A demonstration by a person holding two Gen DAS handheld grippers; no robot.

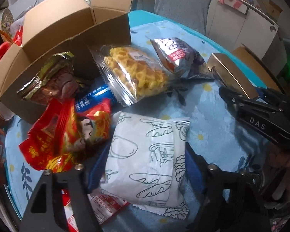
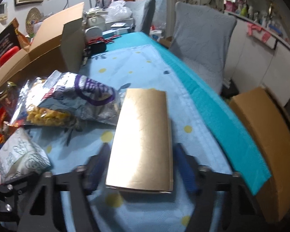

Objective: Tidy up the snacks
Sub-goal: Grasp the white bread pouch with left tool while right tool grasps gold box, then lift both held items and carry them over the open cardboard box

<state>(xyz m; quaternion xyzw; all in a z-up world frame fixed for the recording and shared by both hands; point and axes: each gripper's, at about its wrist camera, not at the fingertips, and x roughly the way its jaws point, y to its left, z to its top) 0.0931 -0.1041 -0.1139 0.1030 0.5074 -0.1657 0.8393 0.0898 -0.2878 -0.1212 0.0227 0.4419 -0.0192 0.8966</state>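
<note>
- Left gripper (image 1: 145,171) is straddling a white packet printed with bread drawings (image 1: 147,160), its blue pads (image 1: 98,171) sitting along both long sides of the packet; whether they are pressing on it cannot be told.
- Right gripper (image 2: 140,166) is straddling a flat gold box (image 2: 143,141) that is lying on the tablecloth (image 2: 145,65); the right blue pad (image 2: 185,168) is standing a little off the box edge, while the left pad is blurred and close to it, so a firm grip cannot be told.
- In the left wrist view, the right gripper is showing at the right edge with the gold box (image 1: 232,77) at its tips.
- Beyond the white packet, a clear bag of yellow ring snacks (image 1: 133,73) is leaning against an open cardboard box (image 1: 67,31), with a silver and purple chip bag (image 1: 179,58) just beside it.
- Left of the white packet, a red snack bag (image 1: 58,135) is lying partly over a blue packet (image 1: 94,96), and a brown foil packet (image 1: 48,81) is resting against the cardboard box front.
- A light blue tablecloth with yellow dots is covering the table, and a grey-covered chair (image 2: 203,44) is standing beyond its far edge.
</note>
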